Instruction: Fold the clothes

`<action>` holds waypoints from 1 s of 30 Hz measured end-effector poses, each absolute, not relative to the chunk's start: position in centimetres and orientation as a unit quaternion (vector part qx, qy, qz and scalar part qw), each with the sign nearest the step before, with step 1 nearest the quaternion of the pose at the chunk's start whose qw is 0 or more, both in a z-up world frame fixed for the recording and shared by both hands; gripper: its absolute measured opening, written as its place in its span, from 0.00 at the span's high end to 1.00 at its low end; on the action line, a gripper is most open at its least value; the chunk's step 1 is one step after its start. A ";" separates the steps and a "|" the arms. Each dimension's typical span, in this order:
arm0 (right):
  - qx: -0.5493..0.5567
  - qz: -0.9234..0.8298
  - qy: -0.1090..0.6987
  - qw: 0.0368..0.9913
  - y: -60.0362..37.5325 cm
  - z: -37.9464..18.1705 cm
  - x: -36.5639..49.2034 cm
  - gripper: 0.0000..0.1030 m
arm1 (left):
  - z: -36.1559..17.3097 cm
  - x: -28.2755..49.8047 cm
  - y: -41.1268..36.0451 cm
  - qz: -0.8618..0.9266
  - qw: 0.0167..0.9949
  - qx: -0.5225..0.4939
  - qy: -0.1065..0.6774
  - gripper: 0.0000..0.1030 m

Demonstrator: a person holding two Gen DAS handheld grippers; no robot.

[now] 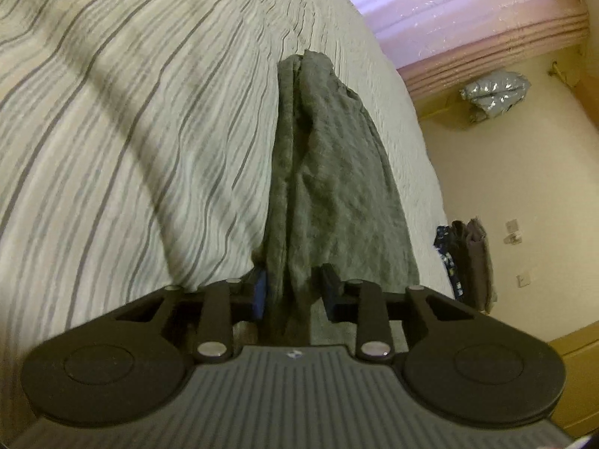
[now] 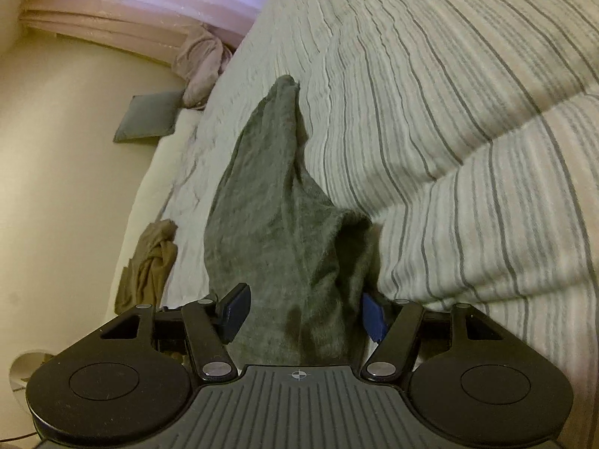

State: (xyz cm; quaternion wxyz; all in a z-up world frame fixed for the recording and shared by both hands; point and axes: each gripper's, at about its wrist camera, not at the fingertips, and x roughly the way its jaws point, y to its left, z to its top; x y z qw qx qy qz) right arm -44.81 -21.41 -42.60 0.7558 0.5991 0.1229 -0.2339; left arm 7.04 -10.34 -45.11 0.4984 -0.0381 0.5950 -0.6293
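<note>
Across the striped bed cover (image 1: 131,131), near the edge of the bed, hangs a grey-green garment (image 1: 322,172), bunched lengthwise and lifted at both near ends, its far tip trailing onto the cover. Left gripper (image 1: 294,293): jaws drawn close with gathered cloth pinched between them. Right gripper (image 2: 303,316): jaws set wider, a thick bundle of the same garment (image 2: 284,224) filling the gap, blue pad on one side against the cloth; clamped on it, by the look of it.

Soft, limp, fuzzy-looking knit or fleece; likely light, no stiffness at all, sags between the two holds and folds wherever unsupported. Not slippery, not fragile, but prone to bunching and to layers sliding apart. Best taken at corners or along a hem, pinching all layers together, then spread flat before any crease. Elsewhere: tan clothes (image 2: 149,262) at the bed edge, a folded stack (image 1: 468,258) on the floor side.
</note>
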 end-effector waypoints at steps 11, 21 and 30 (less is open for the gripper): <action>0.600 -0.232 0.116 0.756 -20.9 -42.7 -45.4 0.71 | -45.6 7.2 -9.1 -0.650 0.476 -0.052 0.590 0.90; 0.590 -0.254 0.094 0.760 -18.8 -40.5 -46.0 0.95 | -43.1 6.9 -7.1 -0.676 0.471 -0.076 0.561 0.98; 0.596 -0.250 0.060 0.761 -11.2 -37.9 -48.5 0.95 | -41.2 6.3 0.3 -0.687 0.452 -0.093 0.561 0.98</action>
